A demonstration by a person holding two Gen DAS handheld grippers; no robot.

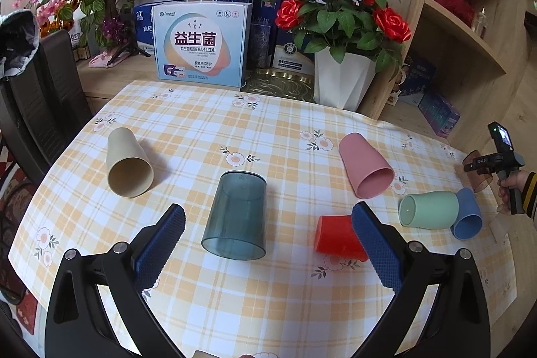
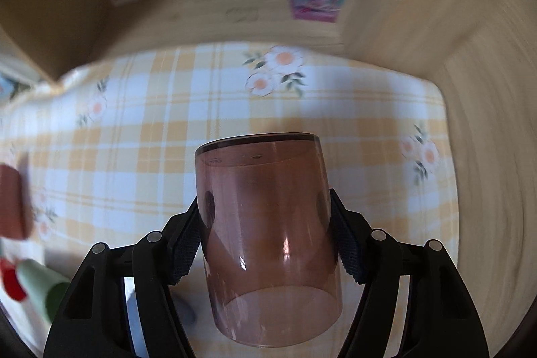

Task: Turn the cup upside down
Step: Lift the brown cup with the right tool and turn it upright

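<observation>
Between the right tool's [image 2: 265, 244] pads — brown cup [image 2: 268, 234], seemingly lifted.

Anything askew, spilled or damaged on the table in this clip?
No spills or damage show. Most cups lie on their sides: the beige cup, pink cup, red cup, green cup and blue cup, the last two touching. The right gripper clamps a brown see-through cup.

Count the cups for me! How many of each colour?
Beige cup: 1
Clear teal cup: 1
Pink cup: 1
Red cup: 1
Green cup: 1
Blue cup: 1
Clear brown cup: 1
Total: 7
</observation>
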